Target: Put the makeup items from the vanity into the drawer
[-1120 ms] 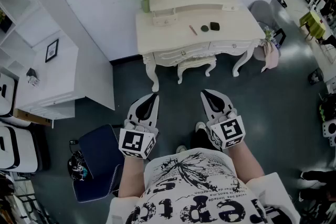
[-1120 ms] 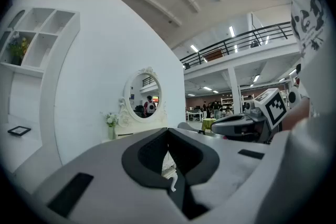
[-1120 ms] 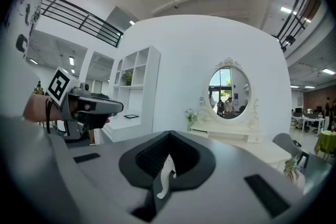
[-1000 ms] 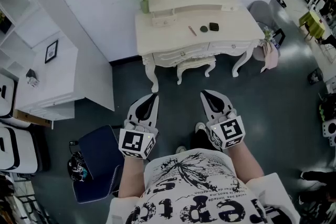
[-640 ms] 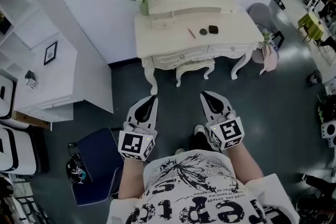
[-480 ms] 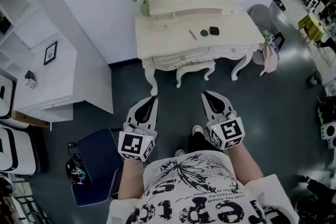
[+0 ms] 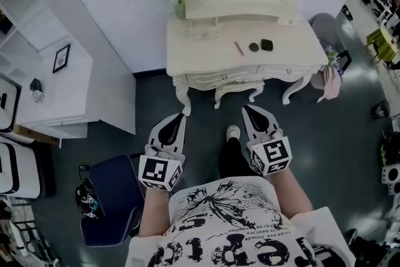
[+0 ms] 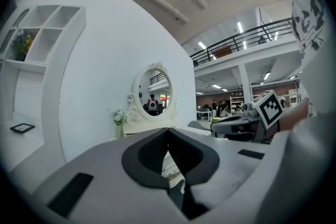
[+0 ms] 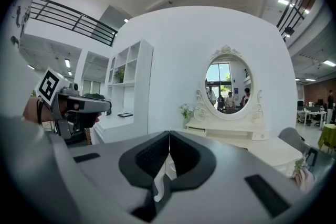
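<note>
Facing vanity (image 7: 206, 50); left claw (image 7: 180, 115), right claw (image 7: 246, 108) closed.

White black-printed T-shirt (image 7: 232, 225); grey, black-padded left tool (image 7: 181, 115) and right tool (image 7: 246, 108).

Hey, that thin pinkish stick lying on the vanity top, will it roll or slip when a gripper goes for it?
The stick looks slim and straight, so it is probably stiff and light. Lying flat on the smooth vanity top, it may roll or skid if nudged sideways.
</note>
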The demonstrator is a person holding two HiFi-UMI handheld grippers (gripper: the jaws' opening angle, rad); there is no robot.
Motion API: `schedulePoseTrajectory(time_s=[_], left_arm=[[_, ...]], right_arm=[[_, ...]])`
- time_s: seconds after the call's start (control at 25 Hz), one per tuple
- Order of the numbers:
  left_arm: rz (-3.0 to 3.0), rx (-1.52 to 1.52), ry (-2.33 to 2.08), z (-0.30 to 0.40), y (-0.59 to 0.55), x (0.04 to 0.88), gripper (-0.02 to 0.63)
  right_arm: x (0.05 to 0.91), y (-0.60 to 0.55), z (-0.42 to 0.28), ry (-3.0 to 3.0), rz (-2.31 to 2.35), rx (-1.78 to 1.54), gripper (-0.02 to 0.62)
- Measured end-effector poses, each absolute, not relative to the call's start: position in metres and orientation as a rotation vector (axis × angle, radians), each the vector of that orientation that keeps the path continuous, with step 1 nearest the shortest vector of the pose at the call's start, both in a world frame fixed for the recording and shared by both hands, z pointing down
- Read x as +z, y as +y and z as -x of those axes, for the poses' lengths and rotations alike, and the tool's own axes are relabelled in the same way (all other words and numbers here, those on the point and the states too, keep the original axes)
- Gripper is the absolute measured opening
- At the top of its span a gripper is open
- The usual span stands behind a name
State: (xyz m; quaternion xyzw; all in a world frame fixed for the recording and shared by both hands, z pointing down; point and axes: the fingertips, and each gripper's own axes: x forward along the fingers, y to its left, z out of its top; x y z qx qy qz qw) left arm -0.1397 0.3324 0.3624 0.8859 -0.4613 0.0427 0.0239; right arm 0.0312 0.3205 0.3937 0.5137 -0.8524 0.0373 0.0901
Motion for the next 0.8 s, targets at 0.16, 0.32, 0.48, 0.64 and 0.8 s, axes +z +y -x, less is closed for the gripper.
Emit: schedulePoseTrajectory(time_s=[0.16,0.32,0.48,0.64,0.8], left_arm=[[-2.721,0.147,-1.465,0.124,0.279,0.364,0.02],[-2.704,0.148,-1.522,0.106,0.211,0.356,0.02],[-2.674,0.154,-1.56,0.086,0.137,0.357,0.02],[-2.655,0.181,-1.576,0.064,0.075,0.364,0.02],[-2.671,0.212,-1.558,0.041,0.033,0.37,0.02]], right_arm=[[0.4,0.261,-0.049,-2.528,-1.497,0.117,0.018],[0.394,0.185,-0.069,-2.555,-1.463,0.104,0.018],[0.391,0.109,-0.093,-2.571,-1.428,0.1,0.018],[0.399,0.046,-0.117,-2.566,-1.407,0.123,0.018],[0.416,0.0,-0.131,-2.579,-1.371,0.221,0.018]])
